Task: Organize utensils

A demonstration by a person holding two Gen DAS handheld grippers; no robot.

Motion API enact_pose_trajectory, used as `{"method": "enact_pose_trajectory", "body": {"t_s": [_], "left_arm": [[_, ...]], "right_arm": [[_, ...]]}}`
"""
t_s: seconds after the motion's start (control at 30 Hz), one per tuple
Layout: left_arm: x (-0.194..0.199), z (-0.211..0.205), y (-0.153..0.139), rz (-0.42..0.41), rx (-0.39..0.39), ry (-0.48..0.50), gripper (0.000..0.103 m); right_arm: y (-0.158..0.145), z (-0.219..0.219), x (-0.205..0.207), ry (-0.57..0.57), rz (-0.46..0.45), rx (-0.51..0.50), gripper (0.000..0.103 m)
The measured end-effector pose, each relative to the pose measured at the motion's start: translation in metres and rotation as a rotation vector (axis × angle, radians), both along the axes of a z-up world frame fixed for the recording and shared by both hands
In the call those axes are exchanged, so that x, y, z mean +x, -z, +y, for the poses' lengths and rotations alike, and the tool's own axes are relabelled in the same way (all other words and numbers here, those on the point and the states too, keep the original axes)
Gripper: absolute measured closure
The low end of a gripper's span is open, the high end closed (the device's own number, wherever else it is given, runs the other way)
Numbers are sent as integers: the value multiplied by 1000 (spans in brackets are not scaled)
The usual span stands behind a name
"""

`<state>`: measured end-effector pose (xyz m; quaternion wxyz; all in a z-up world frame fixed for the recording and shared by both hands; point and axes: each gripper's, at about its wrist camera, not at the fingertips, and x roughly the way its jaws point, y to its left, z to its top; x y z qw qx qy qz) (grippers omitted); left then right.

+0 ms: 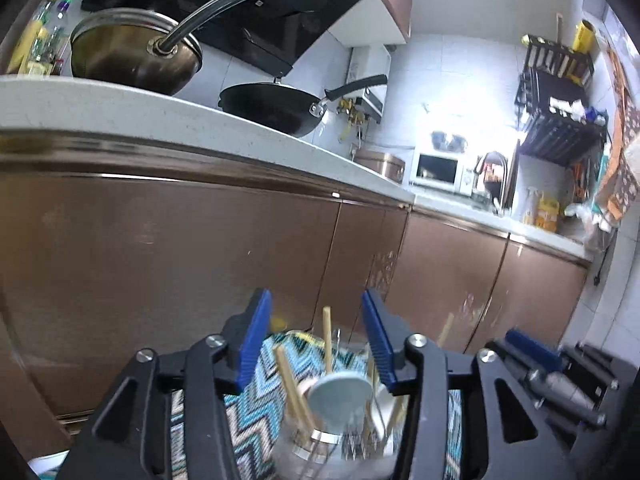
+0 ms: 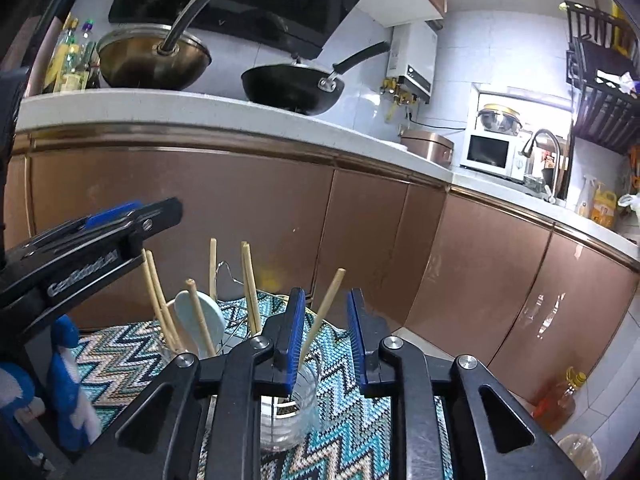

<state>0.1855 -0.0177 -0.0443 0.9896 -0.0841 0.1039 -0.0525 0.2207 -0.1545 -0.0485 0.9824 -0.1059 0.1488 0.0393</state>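
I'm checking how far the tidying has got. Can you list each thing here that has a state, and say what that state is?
Left gripper: jaws open, gripping nothing.
Right gripper: jaws open; one chopstick leans between them, not pinched.
Clear jar: upright, holding that chopstick.
Second holder: upright, with chopsticks and a pale blue spoon.
Microwave: door shut.
Cabinet doors: shut.
Black wok: uncovered.

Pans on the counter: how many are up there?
2. A steel pan with a long handle sits at the left end of the white counter; a black wok sits to its right. Others may be hidden.
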Motion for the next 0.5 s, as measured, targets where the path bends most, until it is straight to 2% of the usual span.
{"method": "enact_pose_trajectory", "body": {"t_s": [0.23,0.43,0.5], "left_arm": [[-54,-2,-10,92,113,-7,48],[-93,6,-26,82,130,-45,41],[-105,10,-31,77,129,-72,40]], "right_arm": [[-21,-11,-42,16,31,66,67],[-36,-16,-80,54,44,105,53],[-39,-17,-89,65,43,111,52]]}}
